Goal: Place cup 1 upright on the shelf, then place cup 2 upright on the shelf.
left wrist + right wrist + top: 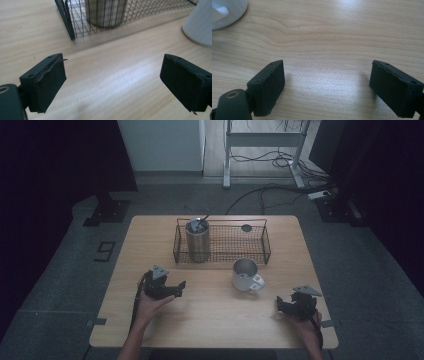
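On the wooden counter (210, 320), between both spread, empty hand-held grippers (left (172, 287), right (286, 306)), stands a white round mug (246, 275) with a handle, probably hard, smooth, slippery and breakable, best pinched at its rim.

dim room, pale wooden table on grey carpet

you sit at a light wood table (215, 320) lit from above, while the grey carpet floor (60, 285) around it falls into shadow. at 12 o'clock stands a white wall panel (160, 145); at 1 o'clock, a metal desk frame (262, 142) with loose cables (260, 195). dark curtains (45, 165) hang at 10 and 2 o'clock.
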`<state>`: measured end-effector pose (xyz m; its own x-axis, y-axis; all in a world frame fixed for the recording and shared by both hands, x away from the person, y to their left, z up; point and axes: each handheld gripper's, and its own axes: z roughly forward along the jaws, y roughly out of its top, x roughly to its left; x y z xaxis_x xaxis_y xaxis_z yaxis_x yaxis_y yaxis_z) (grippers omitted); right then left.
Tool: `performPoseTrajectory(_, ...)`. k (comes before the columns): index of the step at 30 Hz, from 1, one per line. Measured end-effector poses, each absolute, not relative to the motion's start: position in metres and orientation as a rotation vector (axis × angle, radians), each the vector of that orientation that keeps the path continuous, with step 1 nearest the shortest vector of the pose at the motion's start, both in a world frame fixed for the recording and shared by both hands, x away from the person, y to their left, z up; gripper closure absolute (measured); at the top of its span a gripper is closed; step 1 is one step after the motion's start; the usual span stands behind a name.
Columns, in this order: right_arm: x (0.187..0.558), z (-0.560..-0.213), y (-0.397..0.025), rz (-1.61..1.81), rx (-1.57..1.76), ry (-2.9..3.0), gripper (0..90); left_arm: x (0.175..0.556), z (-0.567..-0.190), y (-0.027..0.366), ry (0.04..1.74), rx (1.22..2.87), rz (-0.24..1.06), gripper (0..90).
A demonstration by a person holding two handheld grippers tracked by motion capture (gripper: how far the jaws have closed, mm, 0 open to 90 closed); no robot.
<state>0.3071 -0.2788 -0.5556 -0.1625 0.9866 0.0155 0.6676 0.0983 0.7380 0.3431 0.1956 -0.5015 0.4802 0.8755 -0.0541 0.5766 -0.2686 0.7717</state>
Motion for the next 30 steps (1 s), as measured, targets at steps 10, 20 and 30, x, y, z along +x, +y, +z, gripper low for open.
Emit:
performPoseTrajectory(10,0.307,-0.556,-0.279,0.844,1.619,1.884,12.7,0.326,-0.516,0.206,1.202,2.000,0.479,7.1)
performPoseTrajectory(20,0.307,-0.555,-0.279,0.844,1.619,1.883,12.7,0.325,-0.527,0.206,1.208,2.035,0.490,9.2)
performPoseTrajectory(30,0.307,-0.555,-0.280,0.853,1.618,1.876,13.3,0.324,-0.530,0.205,1.201,2.045,0.493,9.2)
